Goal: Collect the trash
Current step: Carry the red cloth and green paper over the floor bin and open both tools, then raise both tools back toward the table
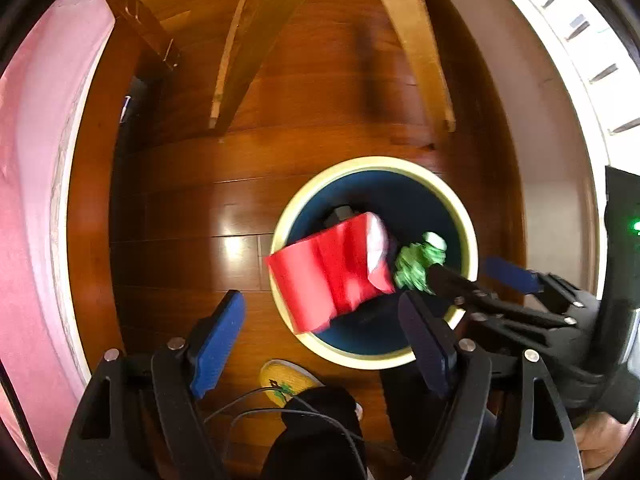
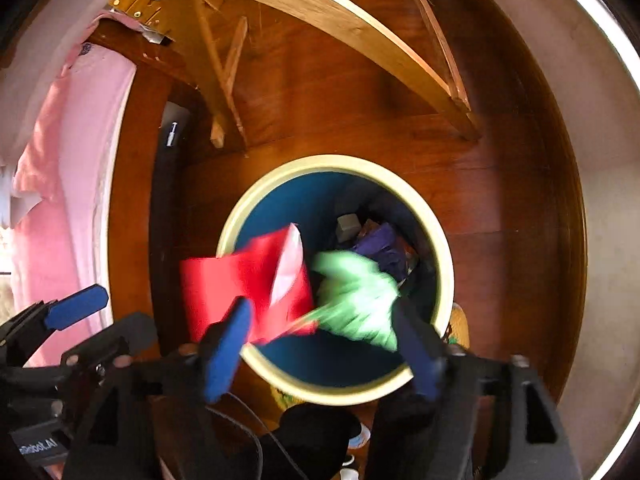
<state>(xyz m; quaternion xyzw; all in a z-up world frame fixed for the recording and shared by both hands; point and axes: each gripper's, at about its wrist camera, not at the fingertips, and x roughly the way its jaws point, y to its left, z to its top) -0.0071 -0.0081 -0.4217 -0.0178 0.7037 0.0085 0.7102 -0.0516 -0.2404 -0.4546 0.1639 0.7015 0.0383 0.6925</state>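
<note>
Red wrapper (image 1: pixel 332 276): we see it over the bin (image 1: pixel 468 236) rim, lower centre, long axis lower left to upper right.
Green wrapper (image 2: pixel 356 300): blurred, beside red.
Left gripper (image 1: pixel 324 336): wide open, empty.
Right gripper (image 2: pixel 320 344): jaws spread, contact unclear.

The setting was a home interior. A polished dark wooden floor (image 1: pixel 192 208) carried light wooden furniture legs (image 1: pixel 416 40), pink fabric (image 2: pixel 76 168) hung at one side, and a cream-rimmed blue wastebasket (image 2: pixel 240 220) stood on the floor.
</note>
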